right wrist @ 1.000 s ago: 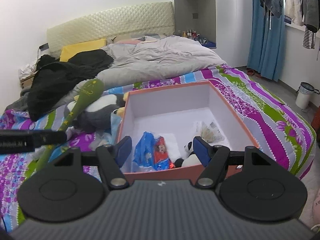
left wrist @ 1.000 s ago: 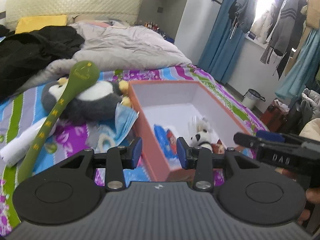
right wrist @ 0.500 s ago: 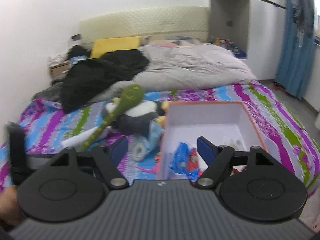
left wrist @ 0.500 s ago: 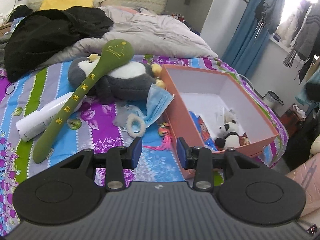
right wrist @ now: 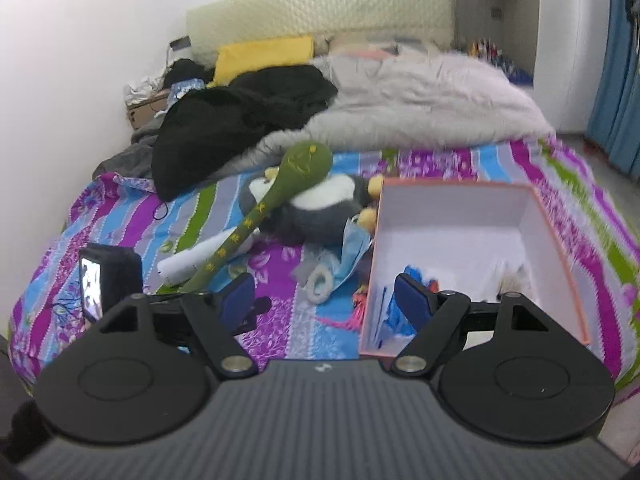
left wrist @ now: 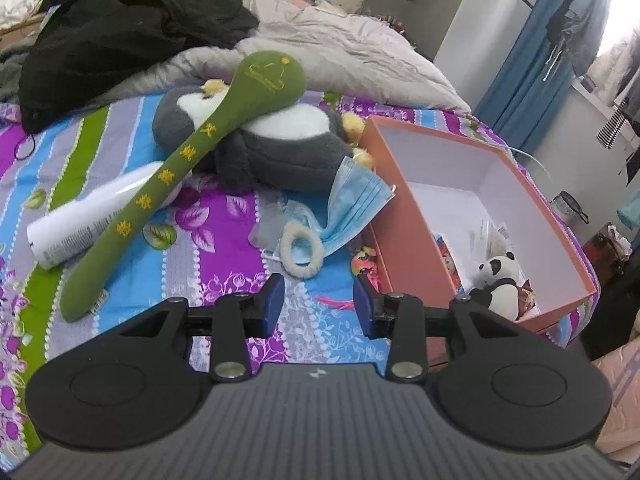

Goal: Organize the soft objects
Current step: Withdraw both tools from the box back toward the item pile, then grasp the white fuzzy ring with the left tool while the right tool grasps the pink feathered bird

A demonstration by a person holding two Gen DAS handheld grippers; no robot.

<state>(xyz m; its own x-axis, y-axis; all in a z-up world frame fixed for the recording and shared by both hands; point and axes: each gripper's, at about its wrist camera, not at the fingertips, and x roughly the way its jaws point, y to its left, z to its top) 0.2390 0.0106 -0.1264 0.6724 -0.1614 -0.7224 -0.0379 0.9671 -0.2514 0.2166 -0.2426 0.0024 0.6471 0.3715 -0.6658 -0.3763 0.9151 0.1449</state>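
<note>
Where box (right wrist: 472, 236) blurs, contents unreadable

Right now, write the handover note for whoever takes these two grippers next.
Left hand-held gripper: open, empty, low over the bedspread near the fluffy hair tie.
Right hand-held gripper: open wide, empty, over the near-left corner of the pink box.
Already in the box: small panda plush, a blue packet and some paper bits.
Still out on the bed: big penguin plush with the green plush mallet lying across it, blue face mask, hair tie, white bottle, a small pink-and-green item against the box's left wall.
Likely next: the hair tie.
</note>
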